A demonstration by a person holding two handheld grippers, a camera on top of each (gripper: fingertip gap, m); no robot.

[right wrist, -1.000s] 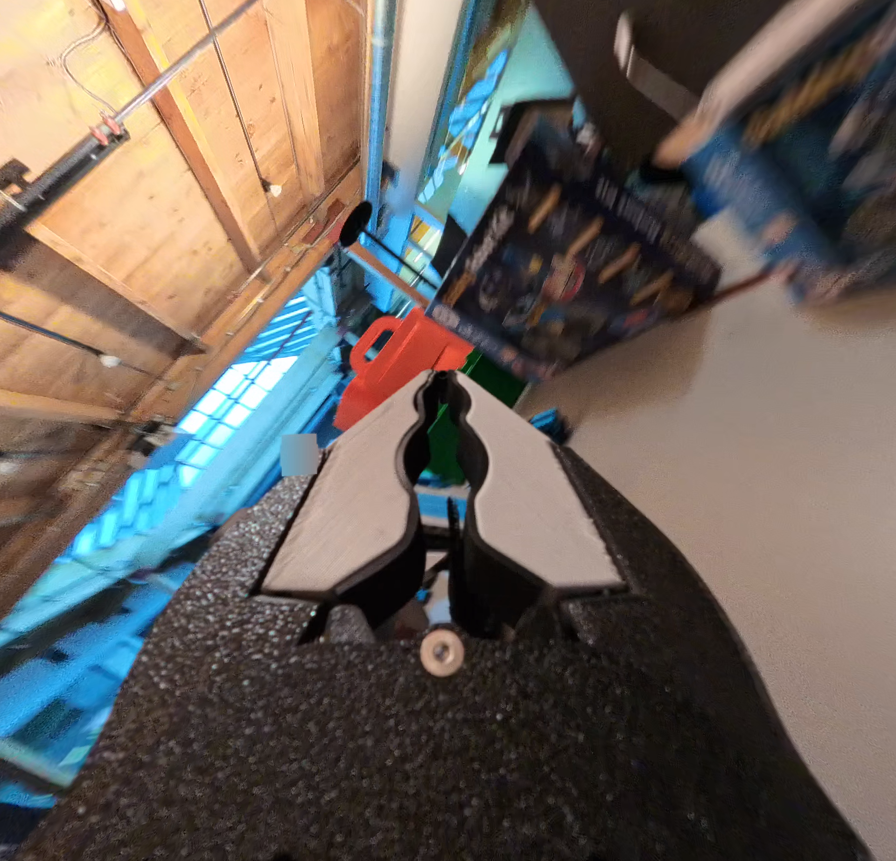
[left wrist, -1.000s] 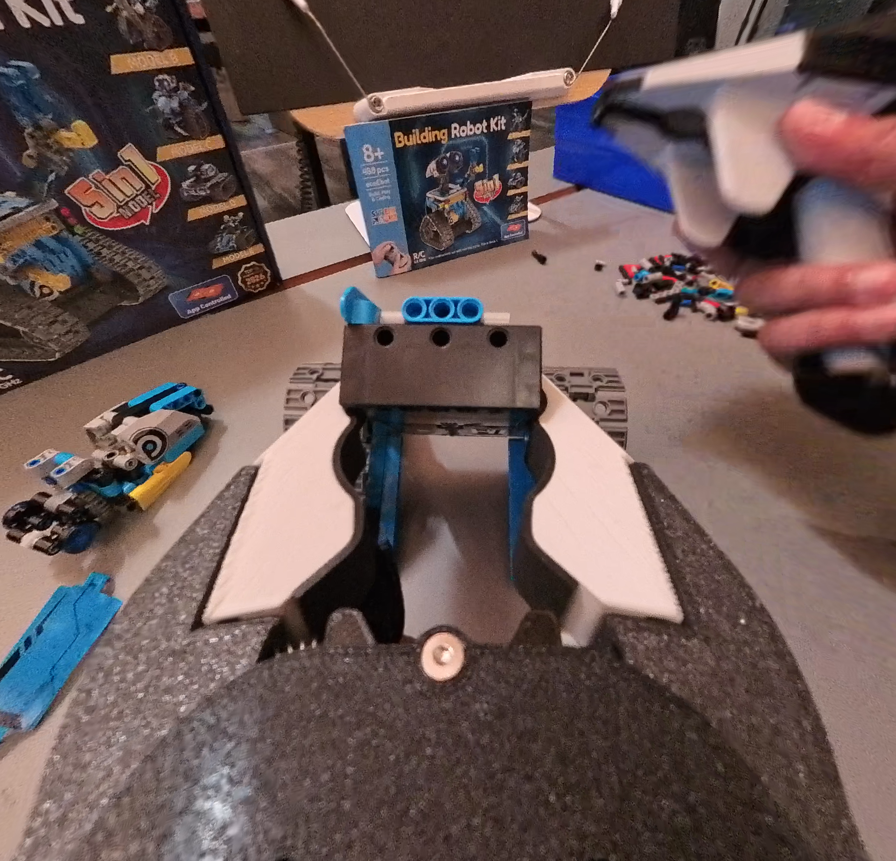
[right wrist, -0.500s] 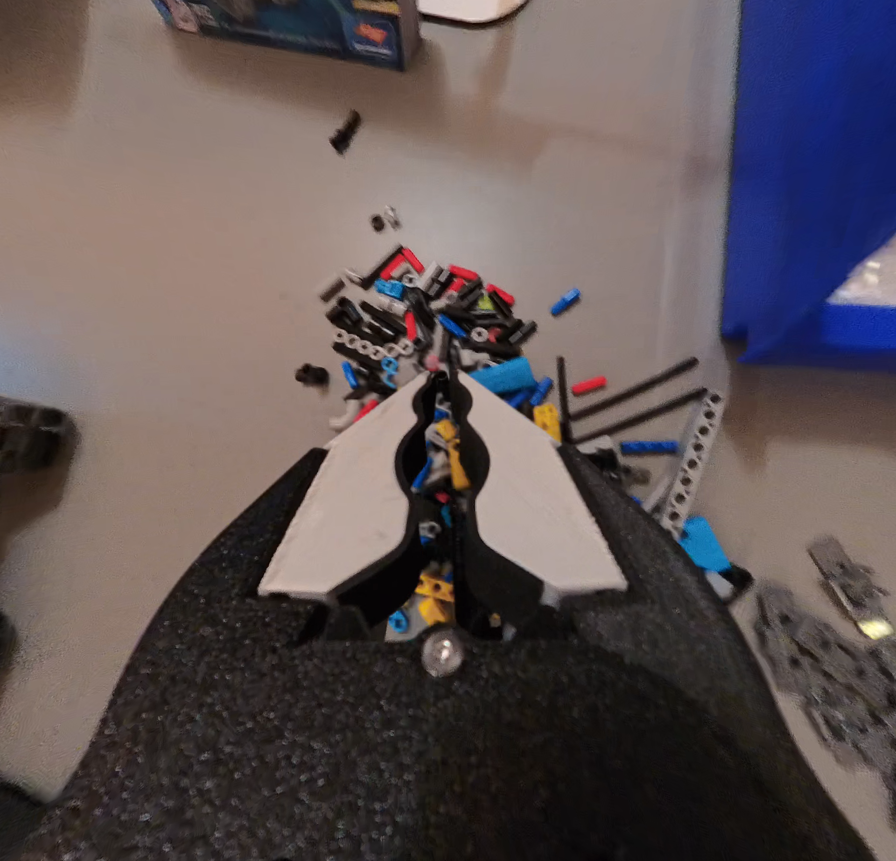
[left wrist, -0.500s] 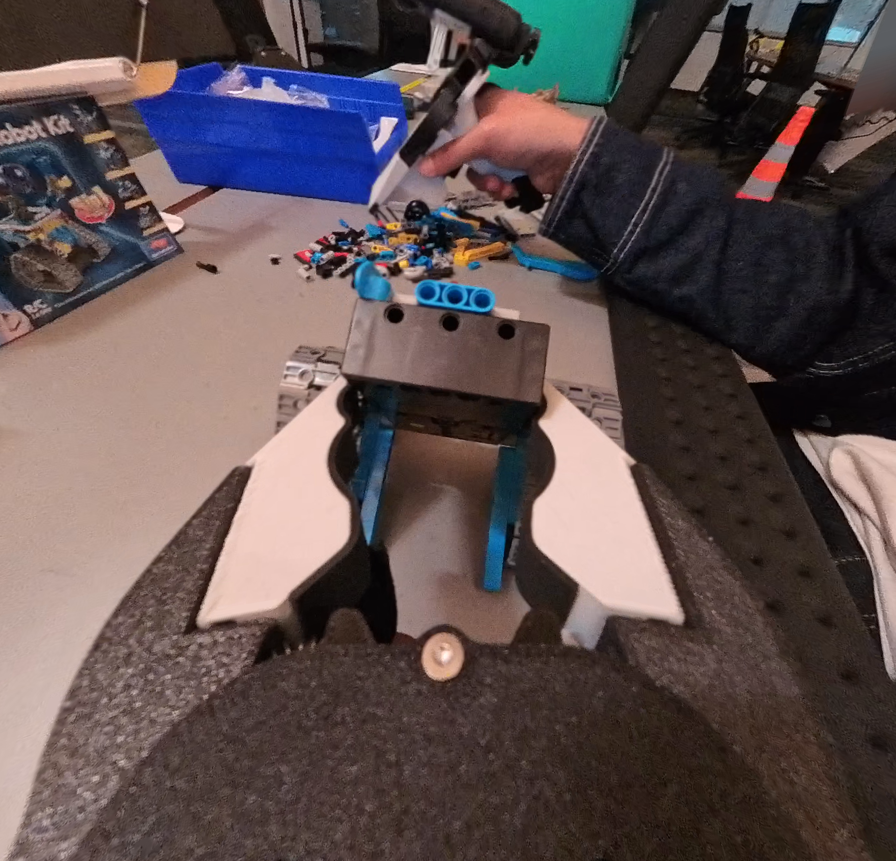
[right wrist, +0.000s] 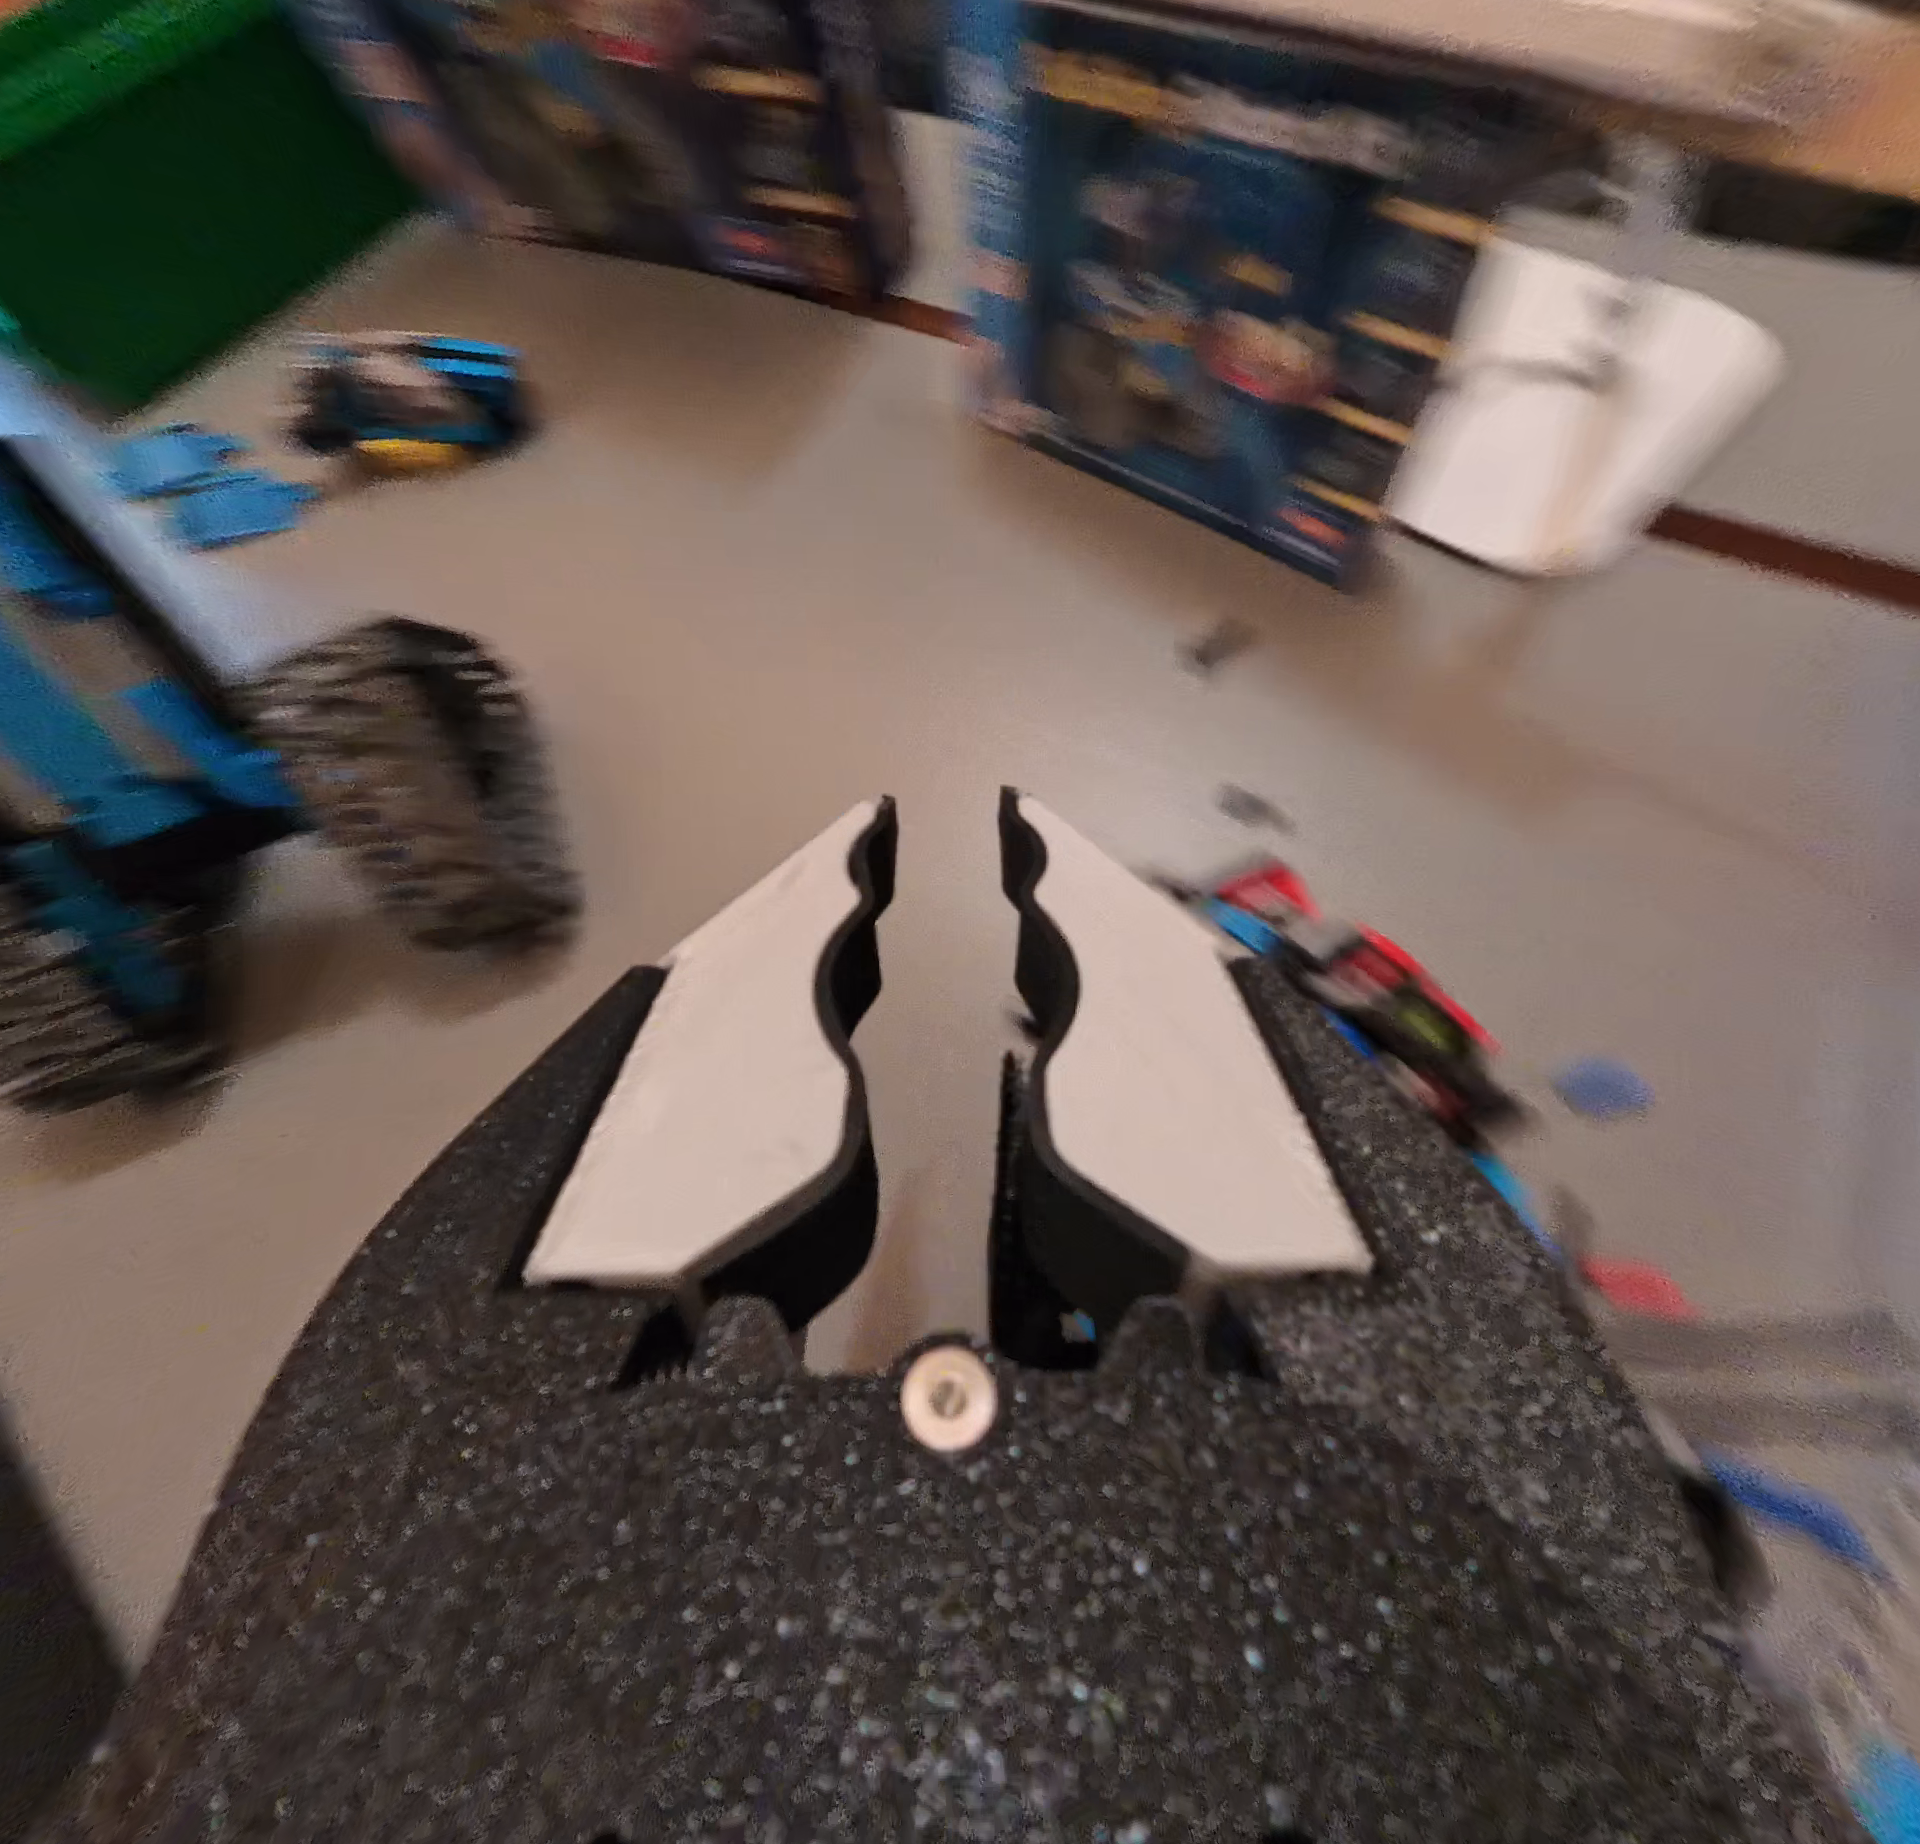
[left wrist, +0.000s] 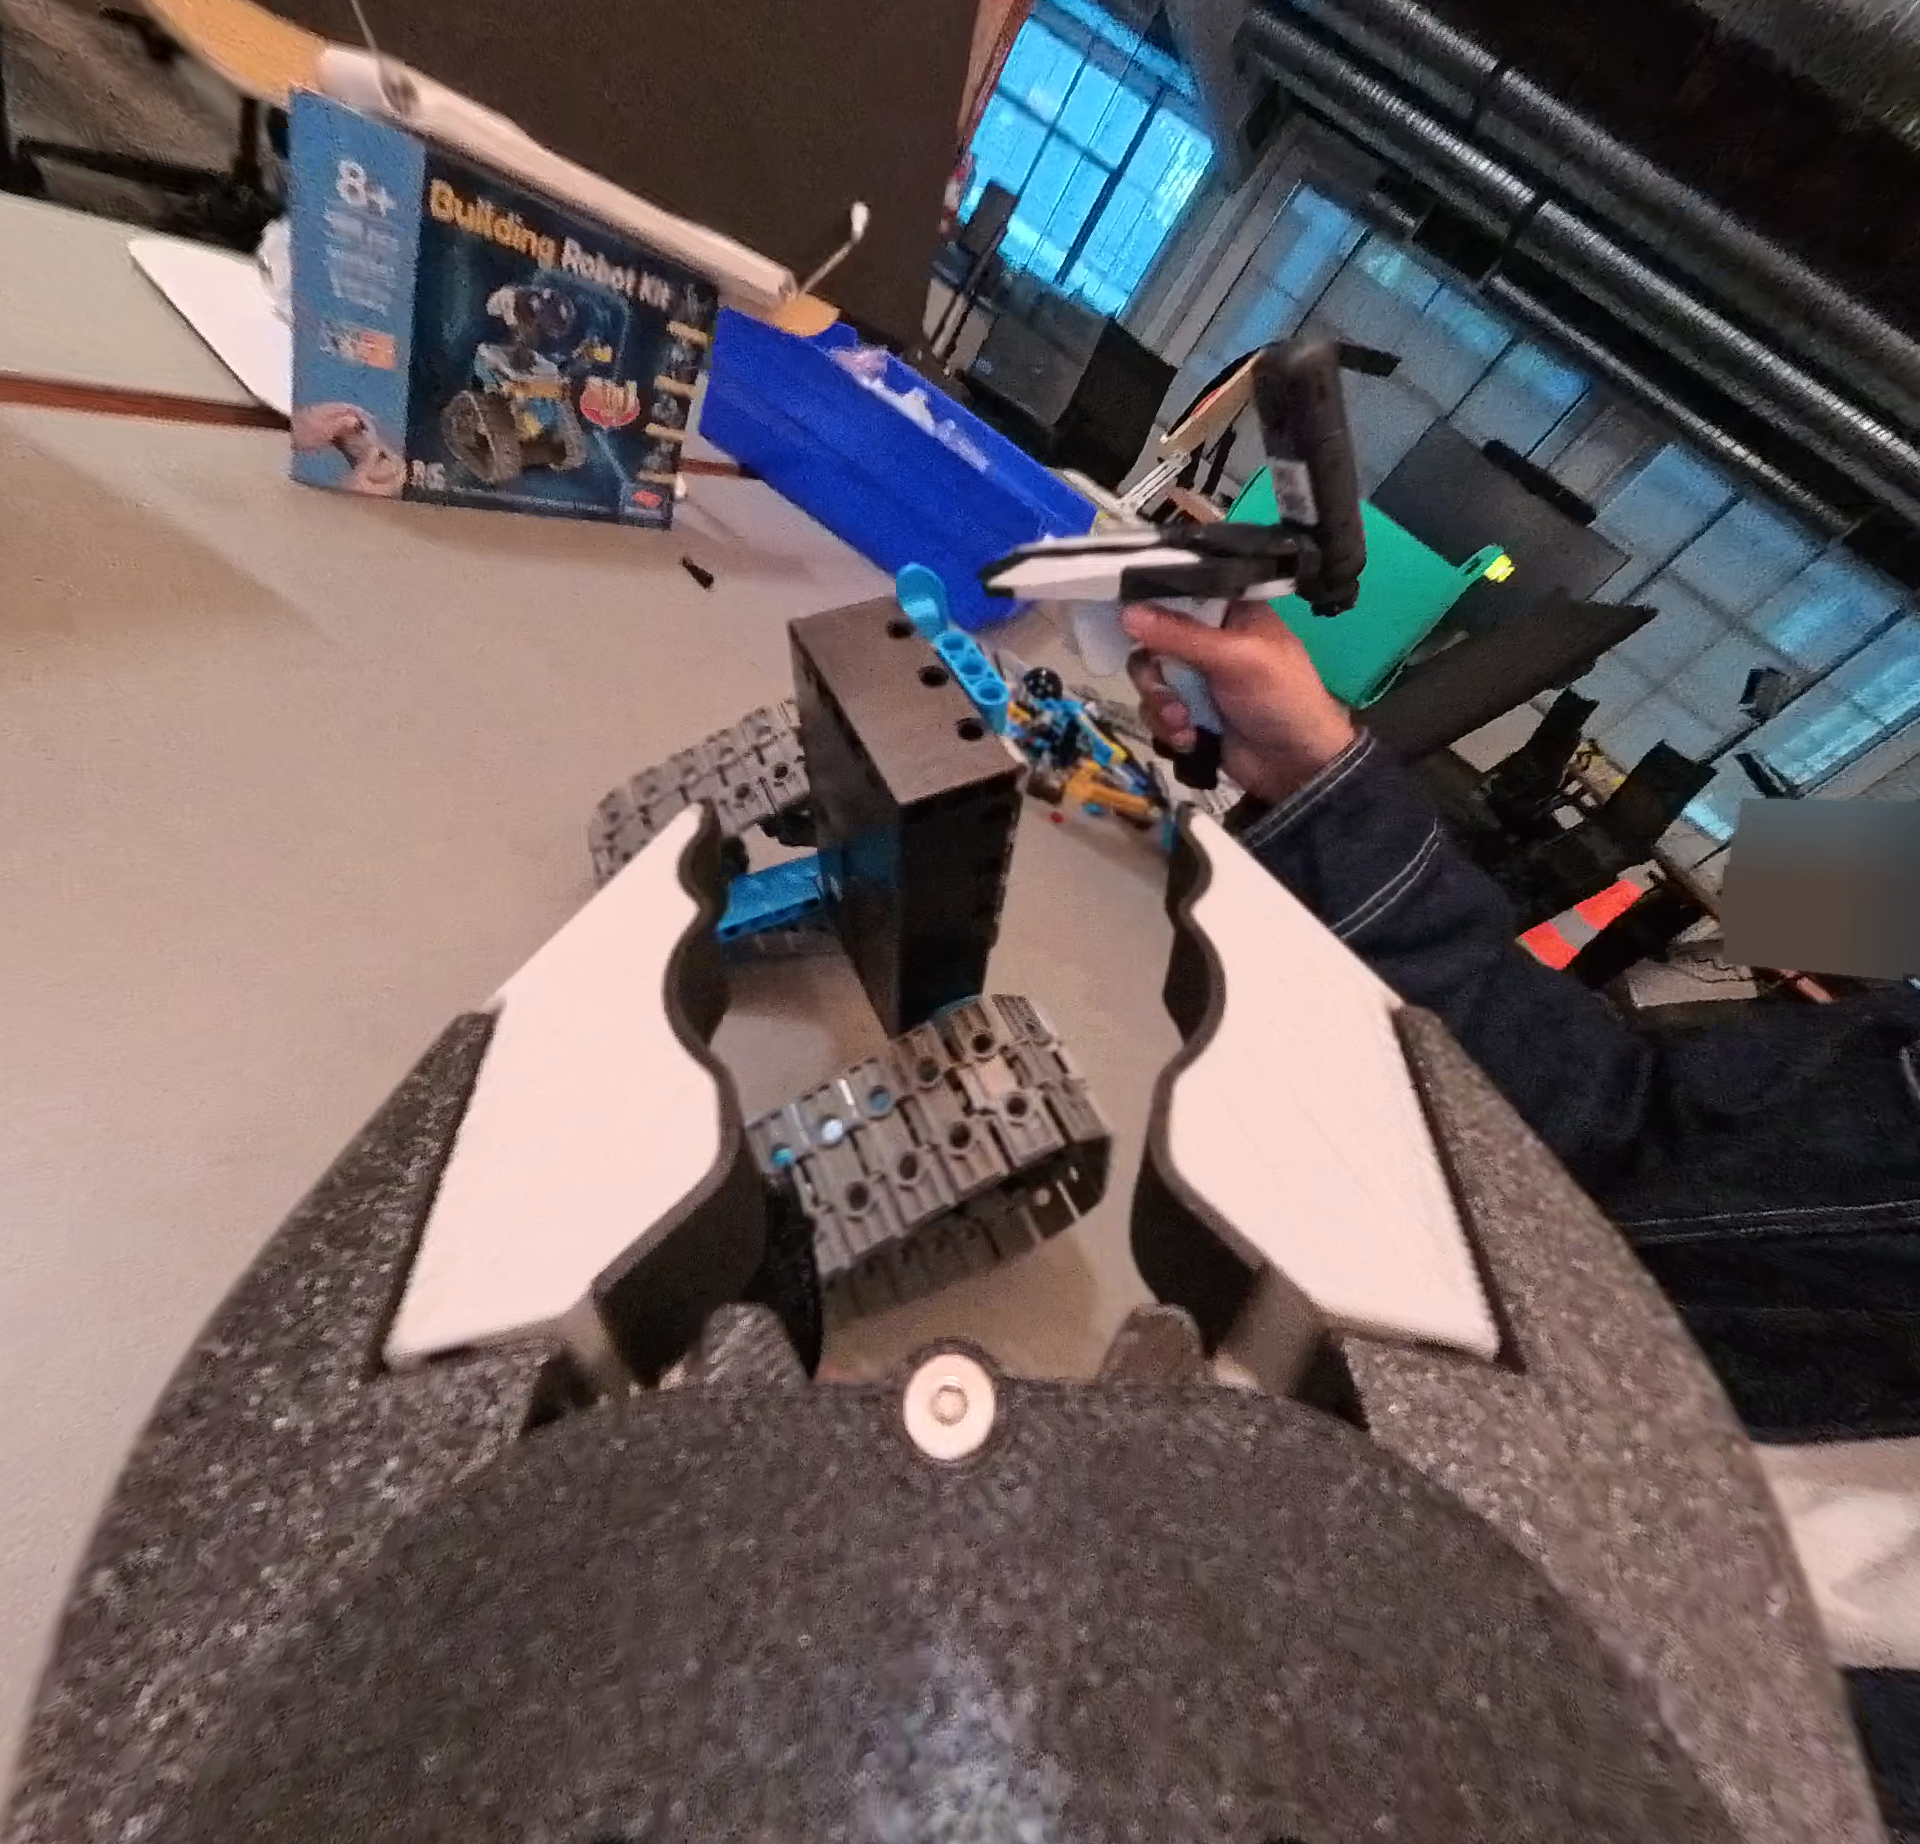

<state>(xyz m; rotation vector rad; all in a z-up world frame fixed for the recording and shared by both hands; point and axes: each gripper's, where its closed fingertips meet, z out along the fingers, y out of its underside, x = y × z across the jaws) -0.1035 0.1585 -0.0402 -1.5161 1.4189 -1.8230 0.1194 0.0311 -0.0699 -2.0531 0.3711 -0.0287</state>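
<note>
The left tongs (left wrist: pixel 940 838) have let go of the toy robot (left wrist: pixel 904 838) and now stand wide apart around its near grey track (left wrist: pixel 925 1129), not touching it. The right tongs (right wrist: pixel 945 807), shut before, are now a little apart and hold nothing. The toy robot stands on the grey worktop (left wrist: pixel 260 755). It has a black block on top, blue bars and grey tracks. A blue box (left wrist: pixel 488 340) with writing stands behind.
</note>
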